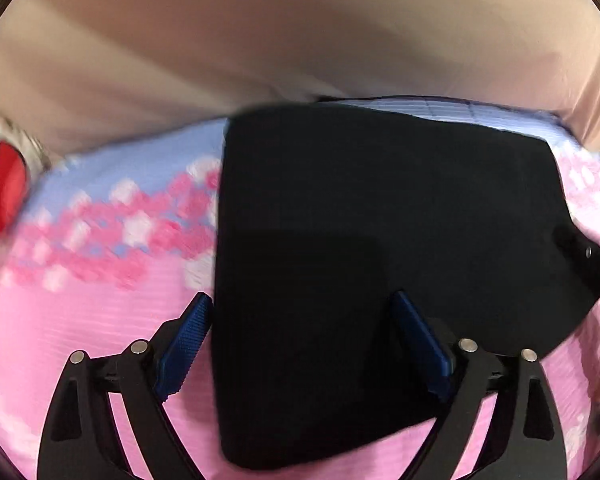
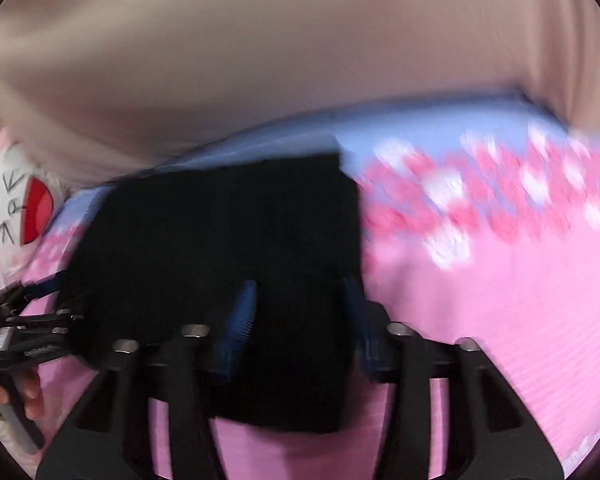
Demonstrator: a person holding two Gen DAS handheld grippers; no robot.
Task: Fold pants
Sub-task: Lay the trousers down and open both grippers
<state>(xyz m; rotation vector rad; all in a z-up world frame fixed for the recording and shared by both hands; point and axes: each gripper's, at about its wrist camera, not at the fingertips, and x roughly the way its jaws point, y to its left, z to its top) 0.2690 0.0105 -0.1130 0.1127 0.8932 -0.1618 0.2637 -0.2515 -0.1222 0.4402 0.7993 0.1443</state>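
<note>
Left gripper [image 1: 300,322], jaws spread wide, straddles the near left edge of the folded black pants [image 1: 380,240], pads clear of the cloth. Pants lie flat on a pink floral sheet [image 1: 100,320]. Right gripper [image 2: 300,300], jaws apart, brackets the pants' near right corner without pinching; blurred.

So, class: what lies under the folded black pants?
The black pants rest on a pink and blue flowered bedcover. The part of the cover directly beneath them is hidden.
</note>
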